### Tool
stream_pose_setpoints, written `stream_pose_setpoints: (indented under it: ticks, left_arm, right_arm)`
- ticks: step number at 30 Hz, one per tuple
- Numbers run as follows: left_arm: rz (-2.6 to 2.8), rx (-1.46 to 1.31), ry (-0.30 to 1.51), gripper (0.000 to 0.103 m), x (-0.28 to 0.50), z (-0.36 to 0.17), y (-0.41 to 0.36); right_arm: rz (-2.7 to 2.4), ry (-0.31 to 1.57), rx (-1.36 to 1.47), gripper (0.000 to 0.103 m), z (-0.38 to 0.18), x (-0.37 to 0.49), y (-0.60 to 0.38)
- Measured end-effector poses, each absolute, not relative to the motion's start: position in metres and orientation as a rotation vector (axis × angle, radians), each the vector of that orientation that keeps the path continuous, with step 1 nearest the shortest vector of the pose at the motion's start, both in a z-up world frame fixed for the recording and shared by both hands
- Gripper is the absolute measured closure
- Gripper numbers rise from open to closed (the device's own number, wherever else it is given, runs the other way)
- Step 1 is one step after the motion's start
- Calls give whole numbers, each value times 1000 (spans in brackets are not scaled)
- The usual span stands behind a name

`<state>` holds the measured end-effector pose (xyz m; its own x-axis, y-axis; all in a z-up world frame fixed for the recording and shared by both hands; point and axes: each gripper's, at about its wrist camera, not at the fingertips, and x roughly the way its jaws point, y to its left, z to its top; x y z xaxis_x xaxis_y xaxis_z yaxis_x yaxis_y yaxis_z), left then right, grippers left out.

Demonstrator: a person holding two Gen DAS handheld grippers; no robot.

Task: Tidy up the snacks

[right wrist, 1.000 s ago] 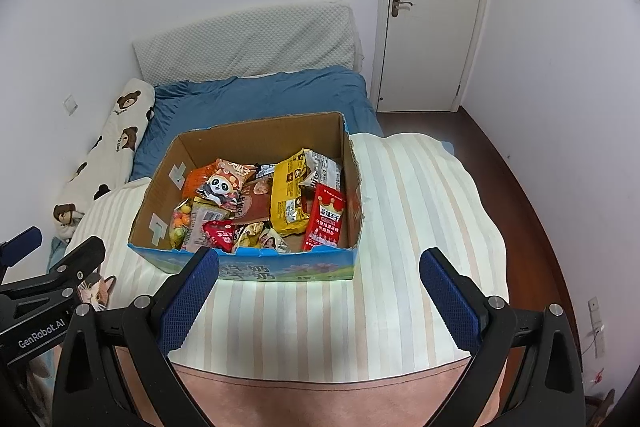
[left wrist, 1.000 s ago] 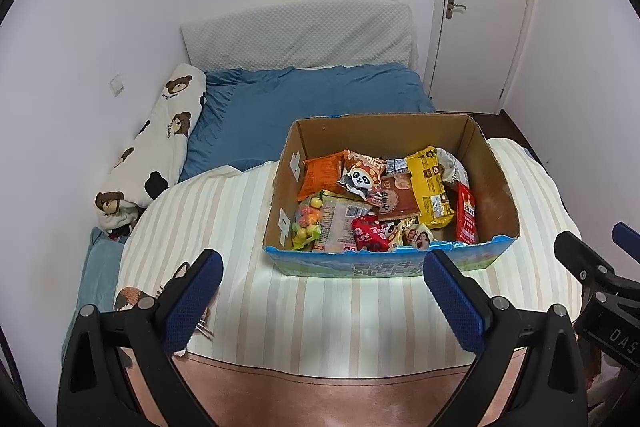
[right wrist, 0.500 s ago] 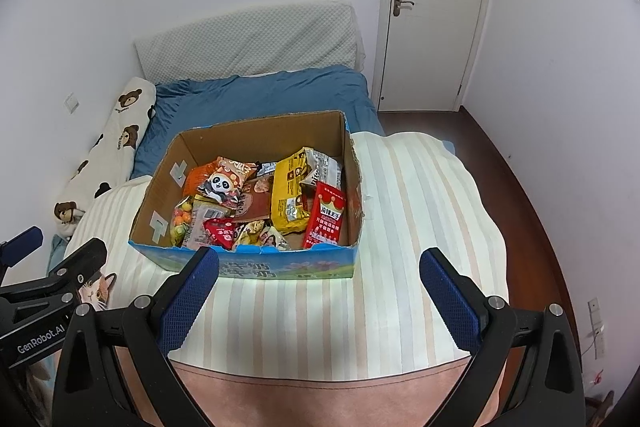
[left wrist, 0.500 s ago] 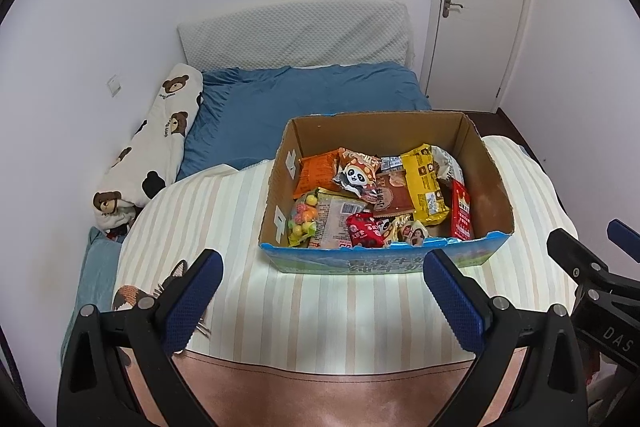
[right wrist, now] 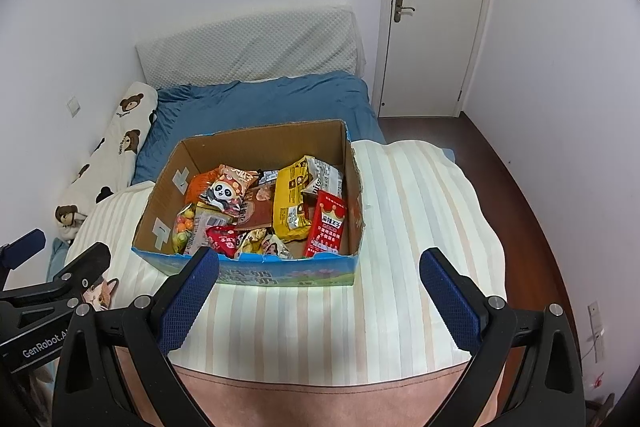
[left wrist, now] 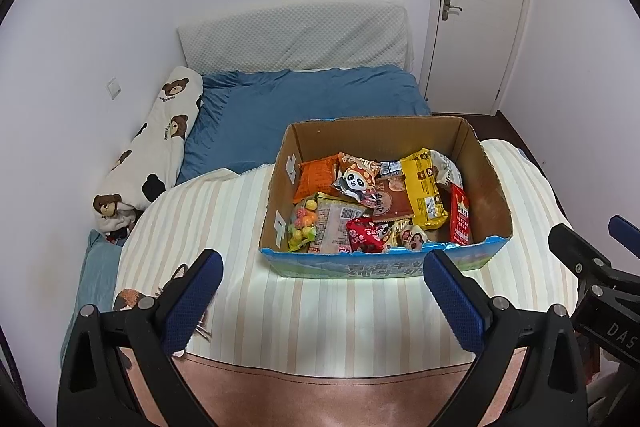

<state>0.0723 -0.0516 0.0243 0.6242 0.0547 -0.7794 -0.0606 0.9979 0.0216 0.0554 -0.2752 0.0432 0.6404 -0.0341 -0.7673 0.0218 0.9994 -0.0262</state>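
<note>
My left gripper [left wrist: 320, 291] and right gripper [right wrist: 319, 287] hover with jaws spread wide (both empty) over the cream striped blanket [right wrist: 420, 227]. Beyond sits the open brown cardboard box [left wrist: 492, 183] of mixed snack packets [left wrist: 372, 203], then a blue bedsheet [left wrist: 312, 99].

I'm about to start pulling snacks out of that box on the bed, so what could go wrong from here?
The cardboard box sits on soft striped bedding, so pressing down may tip or shift it. The snacks are piled overlapping; lifting the yellow packet could drag the red packet leaning beside it. Both the left gripper and right gripper are open near each other and could collide over the box.
</note>
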Motion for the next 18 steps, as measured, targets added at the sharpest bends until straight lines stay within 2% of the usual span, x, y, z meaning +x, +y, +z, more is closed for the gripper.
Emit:
stream_pose_setpoints:
  ticks: [18]
  left_arm:
    - [63,-2,888,0,73,27,-51]
  right_arm:
    - [-32,873,-13,1,44,56,-275]
